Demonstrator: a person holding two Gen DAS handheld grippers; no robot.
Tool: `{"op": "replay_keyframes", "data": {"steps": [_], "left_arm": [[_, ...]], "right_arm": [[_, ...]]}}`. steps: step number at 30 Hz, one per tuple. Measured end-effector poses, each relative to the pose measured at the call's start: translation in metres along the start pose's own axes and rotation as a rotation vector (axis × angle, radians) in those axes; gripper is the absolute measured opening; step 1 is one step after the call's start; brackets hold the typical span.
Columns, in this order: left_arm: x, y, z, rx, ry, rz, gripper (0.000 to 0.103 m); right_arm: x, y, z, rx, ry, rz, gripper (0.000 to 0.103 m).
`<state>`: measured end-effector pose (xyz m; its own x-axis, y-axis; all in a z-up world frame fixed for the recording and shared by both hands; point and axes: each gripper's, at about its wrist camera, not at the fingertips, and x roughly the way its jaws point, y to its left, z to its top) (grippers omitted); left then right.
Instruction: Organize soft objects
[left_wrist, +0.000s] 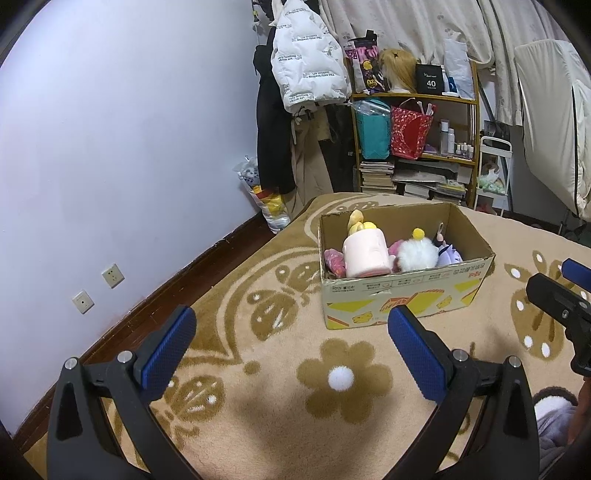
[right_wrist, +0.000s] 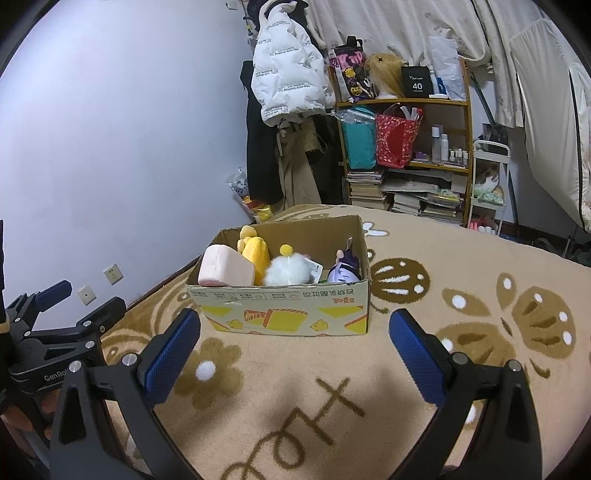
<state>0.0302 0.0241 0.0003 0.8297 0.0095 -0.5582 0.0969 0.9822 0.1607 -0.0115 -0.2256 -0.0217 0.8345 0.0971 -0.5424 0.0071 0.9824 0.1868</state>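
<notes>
Left gripper (left_wrist: 291, 349) and right gripper (right_wrist: 294, 349) gape empty before the cardboard box (right_wrist: 288, 310); the shelf's black box (right_wrist: 417, 85) reads "40".

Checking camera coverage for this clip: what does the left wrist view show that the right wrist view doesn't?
Only the left wrist view shows the pink patterned plush at the box's left end. Only the right wrist view shows the white tag beside the white fluffy plush. Both show the cardboard box, the pink plush, the purple doll and both open grippers.

Black tongs (left_wrist: 291, 347) with blue textured pads (right_wrist: 173, 354) (silver screws at pivots).
</notes>
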Motion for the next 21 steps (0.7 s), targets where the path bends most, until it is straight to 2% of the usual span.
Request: {"op": "replay_keyframes", "data": {"steps": [21], "left_arm": [[-0.0007, -0.0028, -0.0006, 0.008, 0.008, -0.008, 0.103]], "right_arm": [[0.0003, -0.0022, -0.0011, 0.004, 0.003, -0.011, 0.103]]}}
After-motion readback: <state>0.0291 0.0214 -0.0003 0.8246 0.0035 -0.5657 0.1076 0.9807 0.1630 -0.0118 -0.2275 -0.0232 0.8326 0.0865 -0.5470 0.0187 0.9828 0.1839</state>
